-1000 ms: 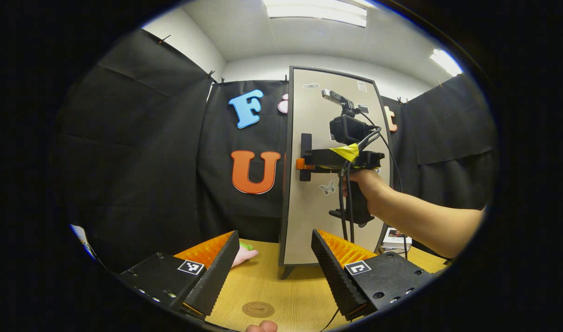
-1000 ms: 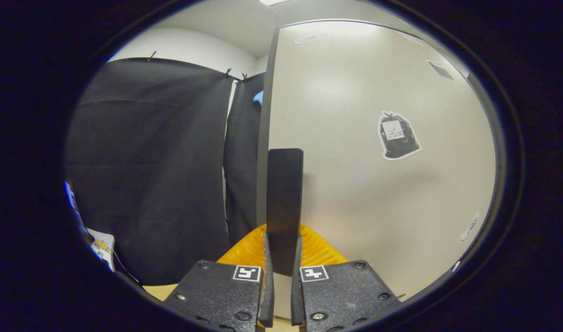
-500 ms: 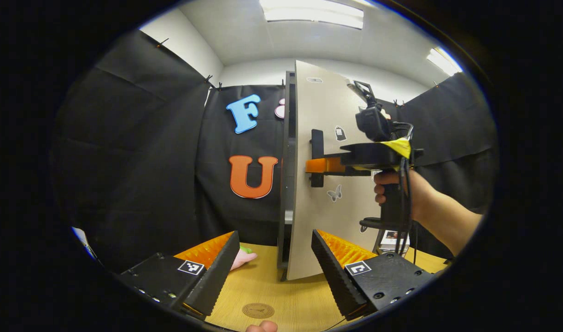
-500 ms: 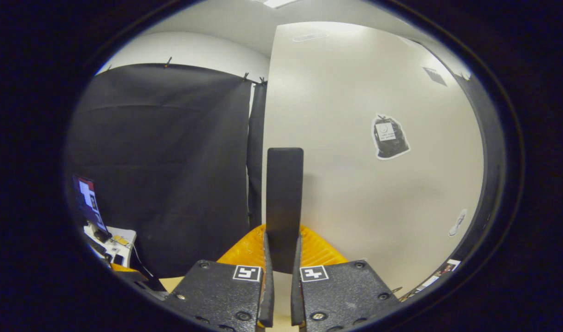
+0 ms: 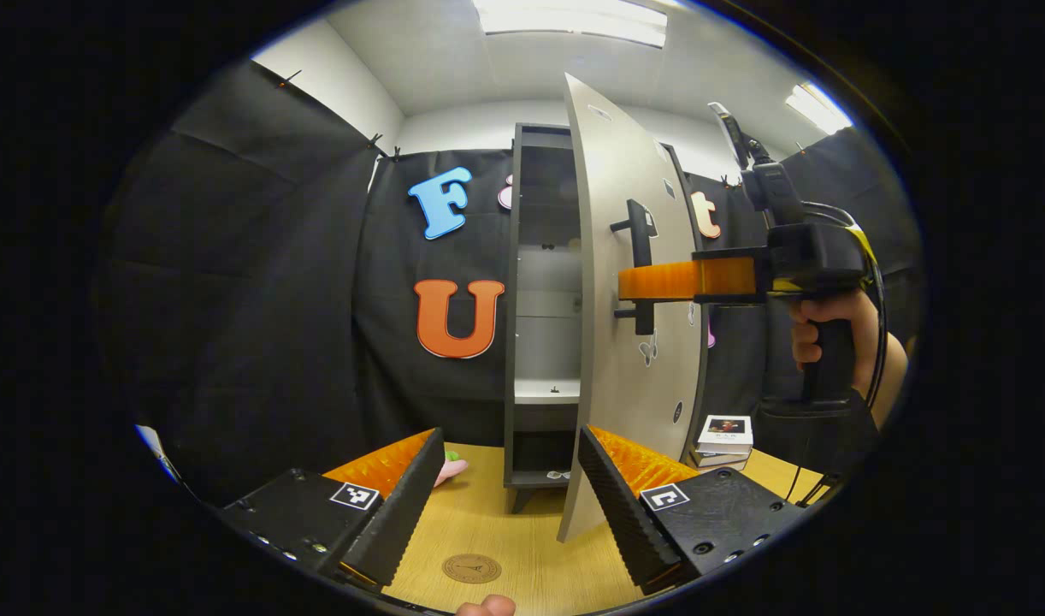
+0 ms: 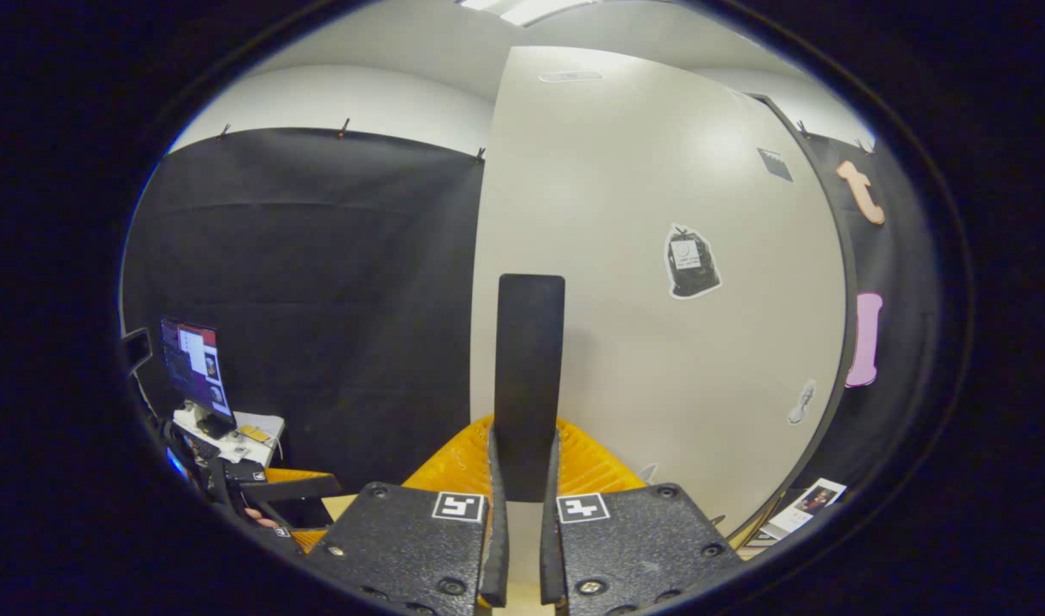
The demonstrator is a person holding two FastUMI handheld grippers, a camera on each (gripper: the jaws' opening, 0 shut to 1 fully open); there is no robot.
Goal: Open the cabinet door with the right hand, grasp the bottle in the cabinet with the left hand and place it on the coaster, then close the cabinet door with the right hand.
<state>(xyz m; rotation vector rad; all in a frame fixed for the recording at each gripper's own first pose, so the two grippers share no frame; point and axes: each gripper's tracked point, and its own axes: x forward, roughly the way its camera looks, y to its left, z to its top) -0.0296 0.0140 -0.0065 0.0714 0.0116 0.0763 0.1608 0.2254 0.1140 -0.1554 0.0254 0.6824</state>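
Observation:
The tall cabinet stands at the back of the wooden table, its pale door swung well outward. My right gripper is shut on the door's dark vertical handle; in the right gripper view the handle sits clamped between my right gripper fingers. Inside the cabinet I see pale shelves; no bottle is visible from here. A round brown coaster lies on the table between the fingers of my left gripper, which is open and holds nothing.
A small stack of boxes sits on the table right of the cabinet. A pink object lies left of the cabinet's foot. In the right gripper view, a desk with a monitor is at far left.
The door has swung from closed to wide open, pulled by the right gripper on the handle. The cabinet's inside now shows. The left gripper has stayed put.

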